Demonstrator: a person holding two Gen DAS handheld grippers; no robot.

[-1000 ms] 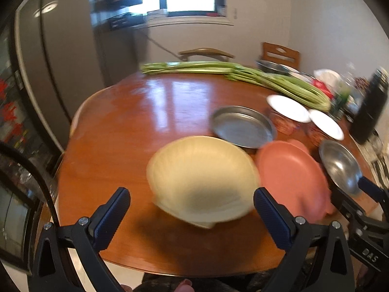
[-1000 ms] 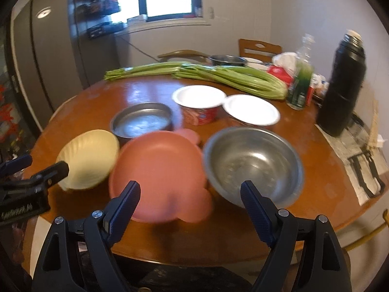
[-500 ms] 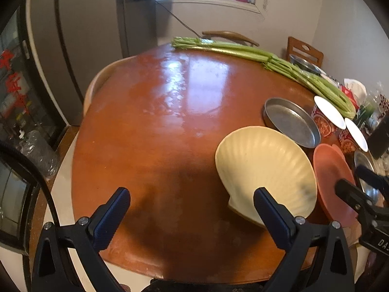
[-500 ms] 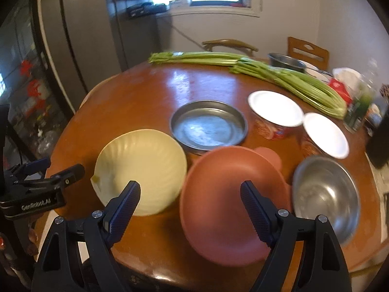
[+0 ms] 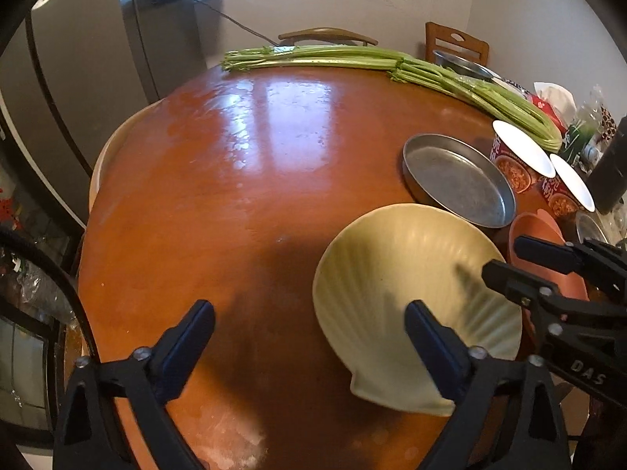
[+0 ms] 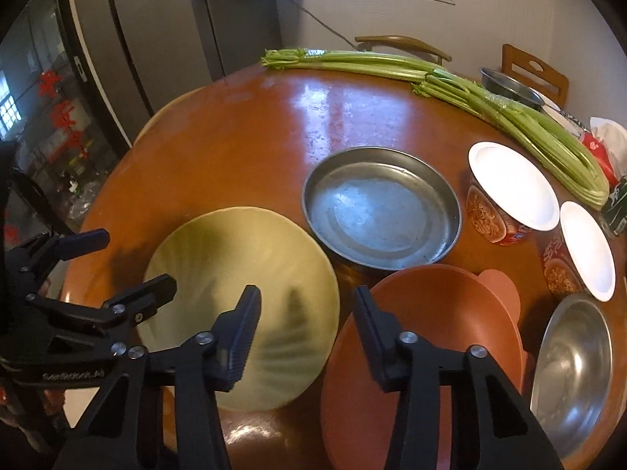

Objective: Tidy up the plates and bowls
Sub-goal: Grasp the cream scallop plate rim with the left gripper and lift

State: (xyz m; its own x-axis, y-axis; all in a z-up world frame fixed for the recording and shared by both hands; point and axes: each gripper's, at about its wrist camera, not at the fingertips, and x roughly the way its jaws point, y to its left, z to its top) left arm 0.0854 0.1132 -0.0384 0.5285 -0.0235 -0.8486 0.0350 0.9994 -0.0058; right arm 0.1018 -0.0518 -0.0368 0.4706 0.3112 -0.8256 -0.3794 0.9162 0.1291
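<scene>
A pale yellow shell-shaped plate point(image 5: 407, 274) point(image 6: 243, 286) lies near the front of the round wooden table point(image 5: 243, 180). A salmon-pink plate point(image 6: 435, 333) lies right of it, with a shallow steel pan point(image 6: 380, 211) behind and a steel bowl point(image 6: 576, 360) at the far right. My left gripper point(image 5: 309, 333) is open and empty over bare table left of the yellow plate. My right gripper point(image 6: 305, 313) is open, its jaws straddling the gap between the yellow and pink plates; it also shows in the left wrist view point(image 5: 505, 262).
Two lidded noodle cups point(image 6: 509, 199) stand right of the steel pan. Long celery stalks point(image 6: 450, 82) lie across the back of the table. A dark flask point(image 5: 611, 172) and clutter stand at the right edge. Chairs point(image 5: 325, 35) and a fridge point(image 6: 149, 51) stand beyond the table.
My right gripper has moved left and its jaws have narrowed, now over the edges of the yellow and pink plates. My left gripper has shifted slightly; the plates have not moved.
</scene>
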